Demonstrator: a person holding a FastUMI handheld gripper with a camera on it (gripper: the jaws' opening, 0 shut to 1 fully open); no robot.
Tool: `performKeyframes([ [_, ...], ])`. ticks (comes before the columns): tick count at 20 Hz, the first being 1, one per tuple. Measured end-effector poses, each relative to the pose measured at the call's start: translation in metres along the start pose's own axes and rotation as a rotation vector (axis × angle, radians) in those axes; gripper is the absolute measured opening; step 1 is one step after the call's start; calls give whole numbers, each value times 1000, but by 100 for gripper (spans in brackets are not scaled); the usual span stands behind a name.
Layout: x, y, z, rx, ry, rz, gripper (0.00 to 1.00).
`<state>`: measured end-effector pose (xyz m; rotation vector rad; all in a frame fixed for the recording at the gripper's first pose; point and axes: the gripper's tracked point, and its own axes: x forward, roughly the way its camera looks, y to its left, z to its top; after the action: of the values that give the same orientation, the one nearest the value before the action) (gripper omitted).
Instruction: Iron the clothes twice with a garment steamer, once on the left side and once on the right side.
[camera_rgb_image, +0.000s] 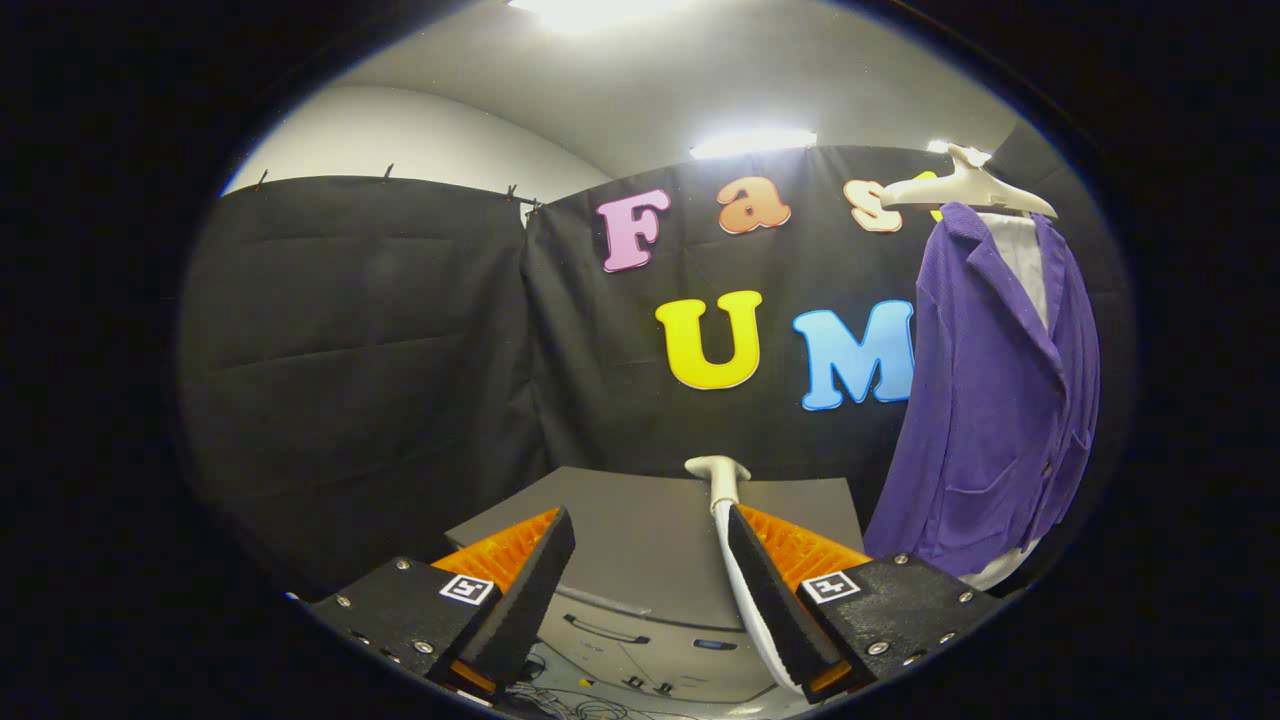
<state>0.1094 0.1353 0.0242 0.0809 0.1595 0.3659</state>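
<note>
The gripper (650, 590) has its fingers spread wide apart, with nothing pressed between them. The garment steamer (722, 480) stands upright just ahead, its flat pale head topping a slim neck; its white hose (750, 610) runs down along the inner face of the right finger, which seems to touch or nearly touch it, though I cannot tell which. The left finger is well clear, so the steamer is not gripped. The wide opening probably suits closing around the neck or handle next.

The steamer rises in front of a grey cabinet (650, 560), whose flat top lies beyond the fingers and whose drawer fronts with handles show below between them.

Off to the right, beyond the right finger, a purple jacket (990, 400) hangs on a pale hanger (965, 190) with a white lining or shirt showing at the collar and hem. It hangs free and open-fronted against the black booth wall (380, 350), likely so that both the left and right sides can be reached by the steamer head. By my judgement, neither pass has begun.
</note>
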Motion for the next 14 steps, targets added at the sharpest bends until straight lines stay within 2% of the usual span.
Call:
performKeyframes([
  [3, 45, -4, 22, 16, -26, -69, 94],
  [6, 101, -13, 24, 19, 6, -133, 94],
  [9, 156, -28, 5, 15, 133, -191, 94],
  [14, 199, -52, -36, 27, 351, -253, 94],
])
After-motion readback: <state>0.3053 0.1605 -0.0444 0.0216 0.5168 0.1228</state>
